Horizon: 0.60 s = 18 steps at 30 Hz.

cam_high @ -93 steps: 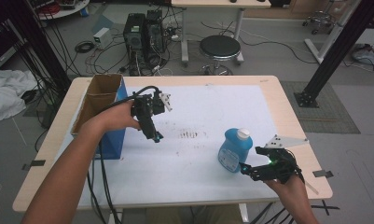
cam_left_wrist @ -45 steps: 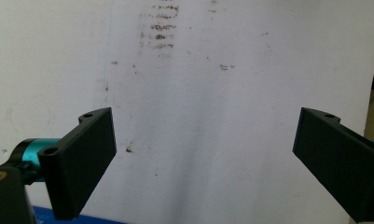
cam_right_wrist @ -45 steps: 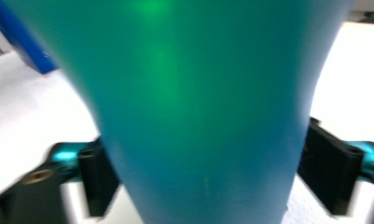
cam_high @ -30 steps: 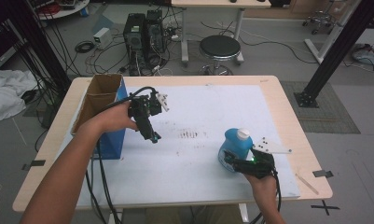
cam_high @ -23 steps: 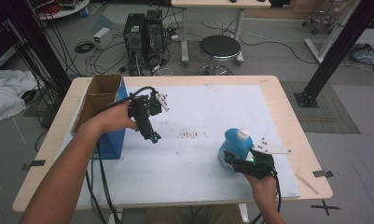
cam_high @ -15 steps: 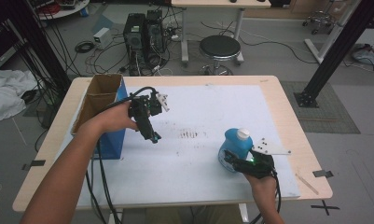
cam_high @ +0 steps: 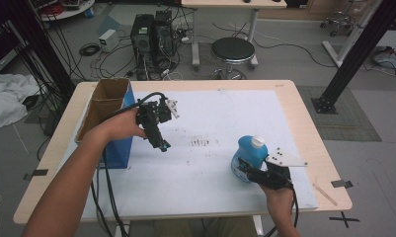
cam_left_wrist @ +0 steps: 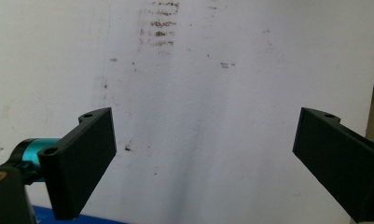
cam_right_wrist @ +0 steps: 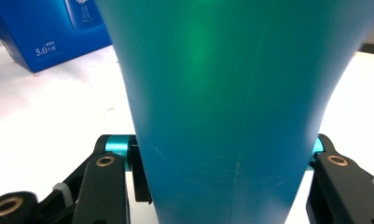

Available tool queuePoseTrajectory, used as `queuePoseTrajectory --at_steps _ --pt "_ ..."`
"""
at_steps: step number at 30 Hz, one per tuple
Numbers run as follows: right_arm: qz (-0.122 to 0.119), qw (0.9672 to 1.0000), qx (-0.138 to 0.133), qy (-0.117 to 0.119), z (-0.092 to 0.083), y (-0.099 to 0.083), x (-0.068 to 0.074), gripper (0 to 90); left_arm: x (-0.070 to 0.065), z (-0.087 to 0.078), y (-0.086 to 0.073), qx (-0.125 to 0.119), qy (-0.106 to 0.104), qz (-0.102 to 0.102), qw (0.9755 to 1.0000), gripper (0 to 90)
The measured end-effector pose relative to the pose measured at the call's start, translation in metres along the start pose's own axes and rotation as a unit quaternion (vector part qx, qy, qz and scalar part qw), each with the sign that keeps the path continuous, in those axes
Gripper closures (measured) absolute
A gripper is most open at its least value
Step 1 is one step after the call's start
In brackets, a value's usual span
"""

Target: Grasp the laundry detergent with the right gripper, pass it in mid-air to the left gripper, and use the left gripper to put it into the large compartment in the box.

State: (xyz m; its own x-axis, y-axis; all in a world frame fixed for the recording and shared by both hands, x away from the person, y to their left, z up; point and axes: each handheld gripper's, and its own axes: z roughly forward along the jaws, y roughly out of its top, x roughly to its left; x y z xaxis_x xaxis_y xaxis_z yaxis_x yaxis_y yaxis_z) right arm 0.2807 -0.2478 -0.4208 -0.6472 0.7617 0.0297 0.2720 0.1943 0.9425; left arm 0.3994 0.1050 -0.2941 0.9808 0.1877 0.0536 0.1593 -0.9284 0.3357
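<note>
A blue bottle (cam_high: 249, 152) with a white cap stands upright on the white mat (cam_high: 215, 113), near the table's front right. My right gripper (cam_high: 243, 167) comes in low from the right, with one jaw against each side of the bottle's base. In the right gripper view the bottle (cam_right_wrist: 222, 84) sits between the jaws and hides their tips. My left gripper (cam_high: 161, 143) hangs above the mat beside the blue box (cam_high: 119, 150), pointing down. In the left gripper view, my left gripper (cam_left_wrist: 203, 154) is wide open over bare mat.
The blue box has an open cardboard top (cam_high: 105, 101) and stands at the table's left edge; it also shows in the right gripper view as the blue box (cam_right_wrist: 40, 28). Dark smudges (cam_high: 201, 142) mark the mat's middle. A stool (cam_high: 232, 49) and computer towers (cam_high: 151, 29) stand beyond the table.
Three seconds ago my right gripper was apart from the bottle, to its right. It has moved left and closed around the base. The left gripper has stayed put.
</note>
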Motion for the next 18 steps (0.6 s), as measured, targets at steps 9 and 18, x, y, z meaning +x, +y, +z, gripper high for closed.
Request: queuePoseTrajectory --at_steps 9,18 --pt "-0.026 0.9982 0.021 0.05 -0.014 0.029 -0.006 45.6 -0.005 -0.008 0.002 -0.009 0.006 -0.003 0.9999 6.0" --pt "-0.068 0.9883 0.045 0.129 -0.024 0.067 -0.009 45.5 -0.014 -0.032 0.013 -0.013 0.013 -0.006 0.9998 6.0"
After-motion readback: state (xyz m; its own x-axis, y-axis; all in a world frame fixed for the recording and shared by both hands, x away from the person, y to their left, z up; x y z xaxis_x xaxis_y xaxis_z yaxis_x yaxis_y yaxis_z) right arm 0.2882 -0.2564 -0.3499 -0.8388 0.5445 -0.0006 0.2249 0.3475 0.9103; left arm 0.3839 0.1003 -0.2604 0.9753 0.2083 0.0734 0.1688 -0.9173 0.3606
